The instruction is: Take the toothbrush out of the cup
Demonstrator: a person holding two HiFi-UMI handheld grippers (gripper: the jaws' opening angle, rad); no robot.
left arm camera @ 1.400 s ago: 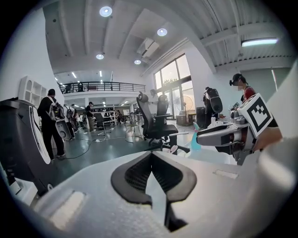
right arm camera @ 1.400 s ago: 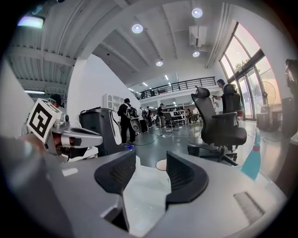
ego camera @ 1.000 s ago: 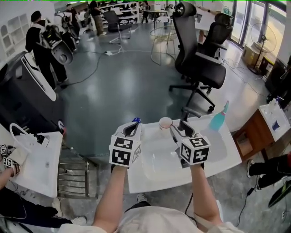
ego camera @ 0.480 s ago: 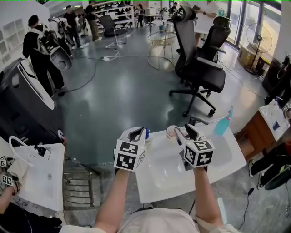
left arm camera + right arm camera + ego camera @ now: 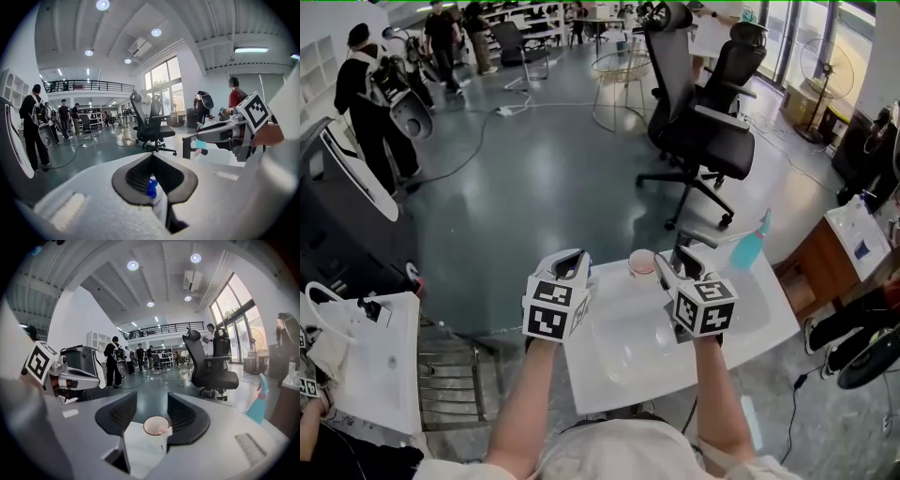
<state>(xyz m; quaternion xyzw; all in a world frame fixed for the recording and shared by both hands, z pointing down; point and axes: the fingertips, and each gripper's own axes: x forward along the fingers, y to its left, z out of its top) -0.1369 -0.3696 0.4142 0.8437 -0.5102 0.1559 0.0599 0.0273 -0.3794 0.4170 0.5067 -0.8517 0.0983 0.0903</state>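
Observation:
A pale cup stands near the far edge of the white table. In the right gripper view the cup shows a pink toothbrush resting at its rim. My right gripper is open just right of the cup, and the cup sits in the gap between its jaws, a little beyond the tips, untouched. My left gripper hovers at the table's left end with its tips together. Through its slit I see a white bottle with a blue cap.
A light blue spray bottle stands at the table's far right. A black office chair is beyond the table. Another white table sits at the left, with people standing far off.
The head view has drifted and both grippers stay close to where they were by the cup. The blue bottle cap beside the left gripper is now hidden behind it.

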